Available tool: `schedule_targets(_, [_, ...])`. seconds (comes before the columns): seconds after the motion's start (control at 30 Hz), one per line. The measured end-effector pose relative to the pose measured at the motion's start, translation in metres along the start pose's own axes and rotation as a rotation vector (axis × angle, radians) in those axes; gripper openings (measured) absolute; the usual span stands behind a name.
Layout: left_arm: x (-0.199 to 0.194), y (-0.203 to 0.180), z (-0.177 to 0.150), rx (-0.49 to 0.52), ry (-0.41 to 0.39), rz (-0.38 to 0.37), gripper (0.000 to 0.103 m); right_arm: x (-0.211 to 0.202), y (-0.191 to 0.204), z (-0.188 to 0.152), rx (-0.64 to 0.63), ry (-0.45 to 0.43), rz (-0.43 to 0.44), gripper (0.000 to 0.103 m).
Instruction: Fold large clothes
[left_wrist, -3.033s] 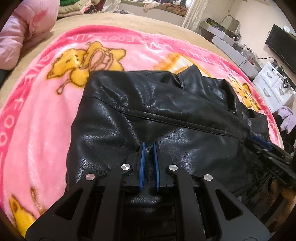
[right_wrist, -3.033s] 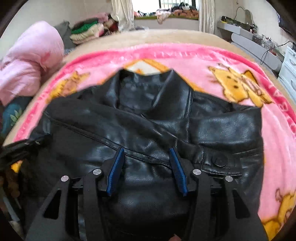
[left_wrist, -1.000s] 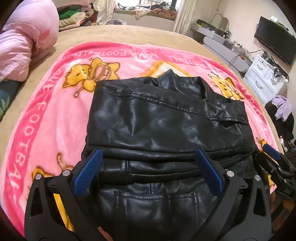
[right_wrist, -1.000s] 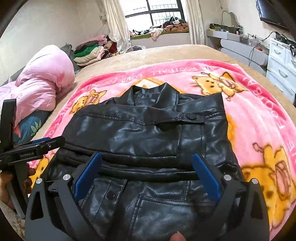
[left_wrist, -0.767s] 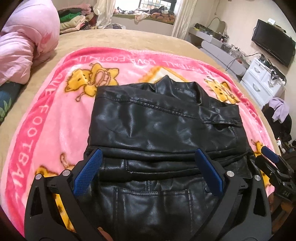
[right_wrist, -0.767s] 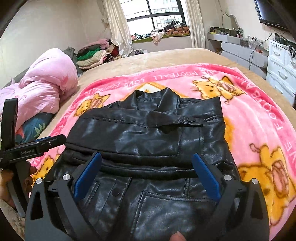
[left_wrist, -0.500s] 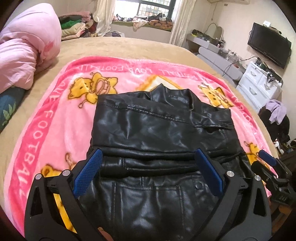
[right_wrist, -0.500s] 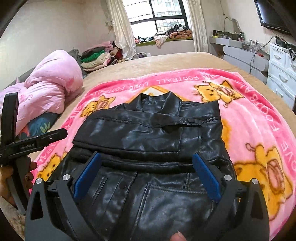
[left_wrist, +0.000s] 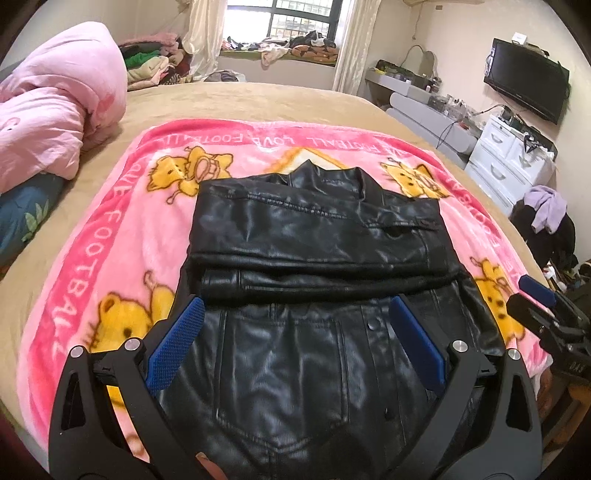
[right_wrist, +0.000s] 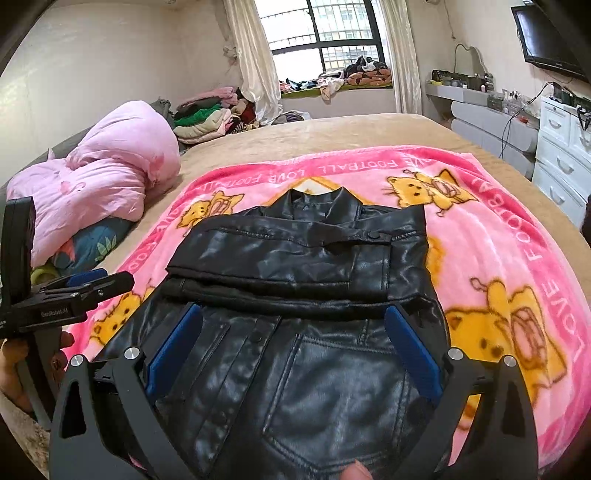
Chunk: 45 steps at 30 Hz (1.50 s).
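Note:
A black leather jacket (left_wrist: 317, 243) (right_wrist: 295, 258) lies on a pink cartoon blanket (left_wrist: 122, 236) (right_wrist: 517, 258), sleeves folded across the chest, collar at the far end. My left gripper (left_wrist: 295, 343) hovers wide open above the jacket's near hem, blue pads (left_wrist: 173, 343) spread apart and holding nothing. My right gripper (right_wrist: 291, 347) is likewise wide open over the near hem, with nothing between its fingers. Each gripper appears at the edge of the other's view: the right one (left_wrist: 543, 306), the left one (right_wrist: 74, 295) held by a hand.
A pink duvet (left_wrist: 55, 110) (right_wrist: 103, 184) is heaped at the bed's left. Stacked clothes (right_wrist: 207, 114) lie near the window. White drawers (left_wrist: 509, 162) and a wall TV (left_wrist: 528, 85) stand on the right. The tan bedsheet (left_wrist: 258, 99) extends beyond the blanket.
Both grippers have opened and drawn back and up from the jacket; three seconds ago the left was shut on the leather. The jacket now lies released, looking smaller and farther.

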<state>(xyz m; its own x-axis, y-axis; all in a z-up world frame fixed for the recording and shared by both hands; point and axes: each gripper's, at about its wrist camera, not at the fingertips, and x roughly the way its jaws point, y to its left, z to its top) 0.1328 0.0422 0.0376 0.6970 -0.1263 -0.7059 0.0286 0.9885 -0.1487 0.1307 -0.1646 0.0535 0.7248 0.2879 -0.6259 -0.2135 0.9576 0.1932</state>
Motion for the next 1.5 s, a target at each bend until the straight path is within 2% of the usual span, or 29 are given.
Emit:
schedule_targets(0.5, [-0.021, 0.001, -0.043, 0.011, 0.039, 0.056, 0.094, -0.027, -0.01, -0.041, 0.0, 0.044, -0.016, 0.098])
schedule_targets(0.87, [-0.022, 0.006, -0.069, 0.016, 0.082, 0.088, 0.094, -0.039, -0.019, -0.067, 0.018, 0.076, -0.024, 0.098])
schedule_targets(1.5, [-0.022, 0.06, -0.102, -0.103, 0.139, 0.158, 0.094, -0.042, -0.047, -0.111, 0.058, 0.156, -0.053, 0.098])
